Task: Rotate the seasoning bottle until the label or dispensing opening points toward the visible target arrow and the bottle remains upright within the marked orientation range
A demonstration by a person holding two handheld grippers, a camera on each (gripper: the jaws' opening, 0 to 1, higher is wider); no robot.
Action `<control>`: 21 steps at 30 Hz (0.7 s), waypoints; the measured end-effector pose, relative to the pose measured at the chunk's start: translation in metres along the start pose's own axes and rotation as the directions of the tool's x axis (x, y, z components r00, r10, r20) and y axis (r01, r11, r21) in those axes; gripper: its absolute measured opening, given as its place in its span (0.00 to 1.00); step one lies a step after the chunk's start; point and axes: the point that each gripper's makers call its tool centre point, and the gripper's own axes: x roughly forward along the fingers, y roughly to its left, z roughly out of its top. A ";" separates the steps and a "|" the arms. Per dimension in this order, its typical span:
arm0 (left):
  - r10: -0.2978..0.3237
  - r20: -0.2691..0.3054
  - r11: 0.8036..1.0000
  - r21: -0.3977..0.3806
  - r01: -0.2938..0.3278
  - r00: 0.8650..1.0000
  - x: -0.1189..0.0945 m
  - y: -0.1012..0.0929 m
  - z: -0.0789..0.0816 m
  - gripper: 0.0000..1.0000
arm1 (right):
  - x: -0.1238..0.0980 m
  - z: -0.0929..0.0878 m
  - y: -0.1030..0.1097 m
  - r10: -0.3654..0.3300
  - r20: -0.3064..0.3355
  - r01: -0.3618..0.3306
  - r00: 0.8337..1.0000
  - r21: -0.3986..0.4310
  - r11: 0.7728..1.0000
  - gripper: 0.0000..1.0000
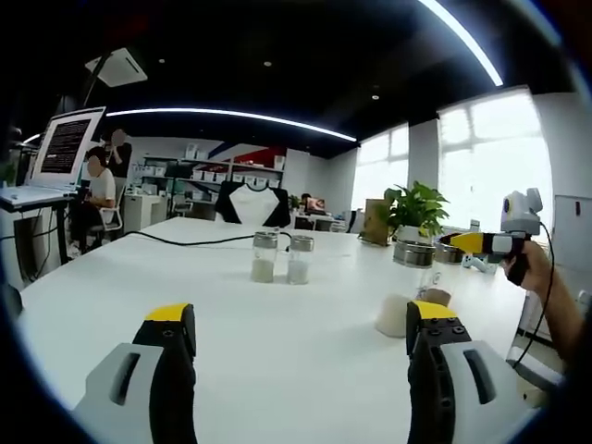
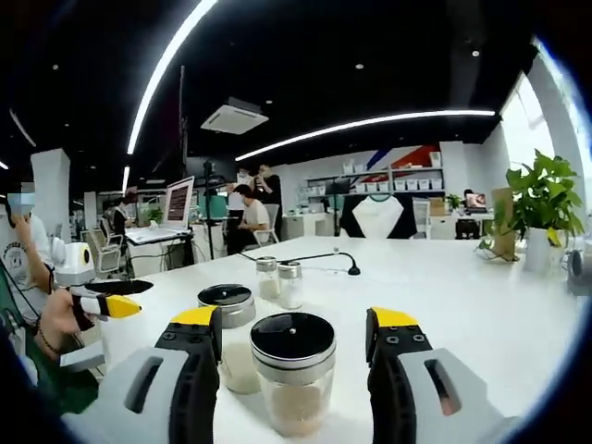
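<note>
The seasoning bottle, clear glass with a black lid and brownish grains, stands upright on the white table. It sits between the jaws of my right gripper, which is open with a gap on each side. A second jar with a grey lid and white contents stands just behind it to the left. My left gripper is open over bare table. From it the grey-lidded jar stands at the right, and the right gripper is beside that jar in a hand.
Two small glass shakers stand side by side mid-table, with a black cable behind them. A potted plant is at the far right. A laptop on a stand and seated people are off the table's left.
</note>
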 end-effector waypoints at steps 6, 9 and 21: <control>-0.001 0.002 1.000 -0.005 0.001 1.000 0.000 0.000 0.001 1.00 | -0.001 -0.003 -0.002 0.141 -0.003 -0.141 0.990 -0.026 0.990 0.63; -0.007 0.001 1.000 0.005 0.007 1.000 0.000 -0.001 0.001 1.00 | -0.002 -0.004 -0.003 0.208 0.006 -0.208 0.978 -0.015 0.978 0.62; -0.014 0.008 1.000 0.015 0.014 1.000 -0.002 -0.007 0.003 1.00 | -0.005 -0.018 -0.007 0.434 -0.017 -0.434 0.901 -0.013 0.901 0.59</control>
